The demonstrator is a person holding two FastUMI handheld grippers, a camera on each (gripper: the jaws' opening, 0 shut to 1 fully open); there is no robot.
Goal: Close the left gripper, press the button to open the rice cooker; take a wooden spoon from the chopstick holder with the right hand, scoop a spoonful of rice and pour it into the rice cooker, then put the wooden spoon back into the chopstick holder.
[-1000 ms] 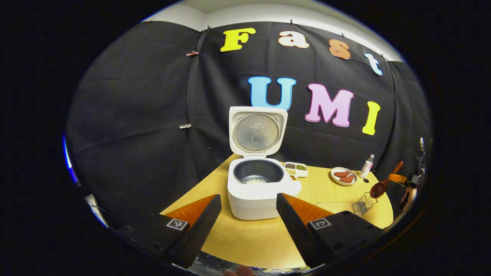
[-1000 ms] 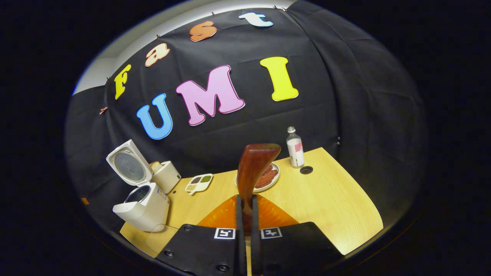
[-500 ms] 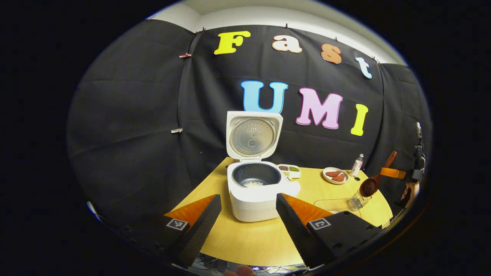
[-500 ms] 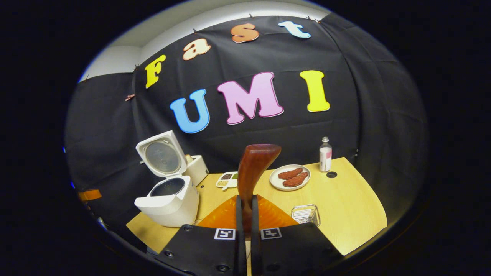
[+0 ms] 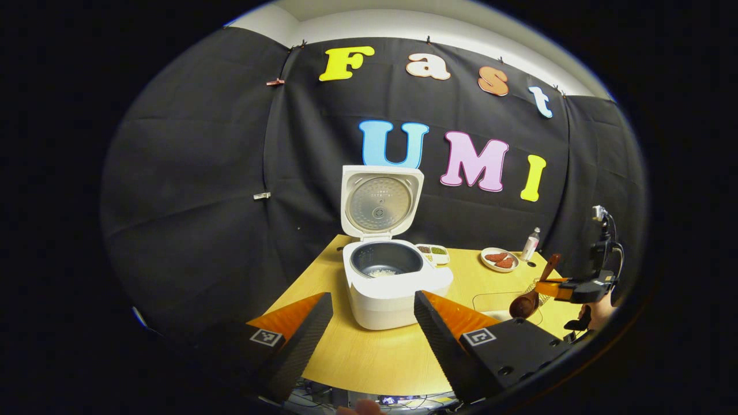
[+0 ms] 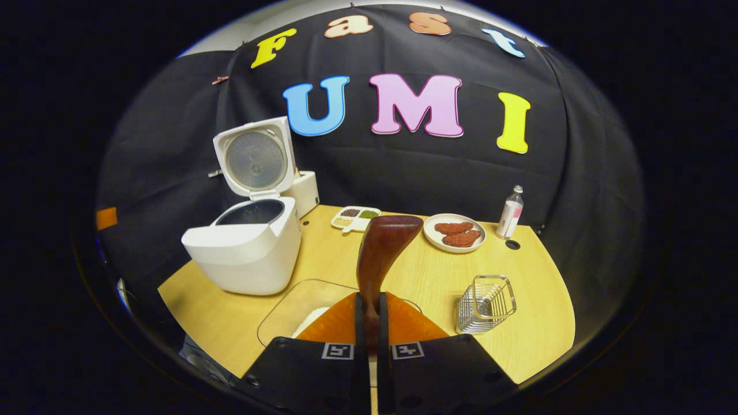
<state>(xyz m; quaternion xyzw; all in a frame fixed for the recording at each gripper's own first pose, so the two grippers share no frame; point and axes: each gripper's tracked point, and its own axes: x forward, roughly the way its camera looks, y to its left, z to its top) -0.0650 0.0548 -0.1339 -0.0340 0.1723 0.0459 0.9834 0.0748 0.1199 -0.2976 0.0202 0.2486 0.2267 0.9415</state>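
Your right gripper: fingers clamped on the reddish-brown wooden spoon, handle upright between them. Wire chopstick holder: just right of those fingers. Left gripper: fingers spread, empty. White open-lidded rice cooker: beyond.

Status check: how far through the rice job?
Done: rice cooker lid is up, rice lies in its pot. In hand: right hand-held gripper is shut on the wooden spoon, held beside the wire chopstick holder. Left: put the spoon into the holder. Left hand-held gripper is open.

No readable text, labels or numbers anywhere.
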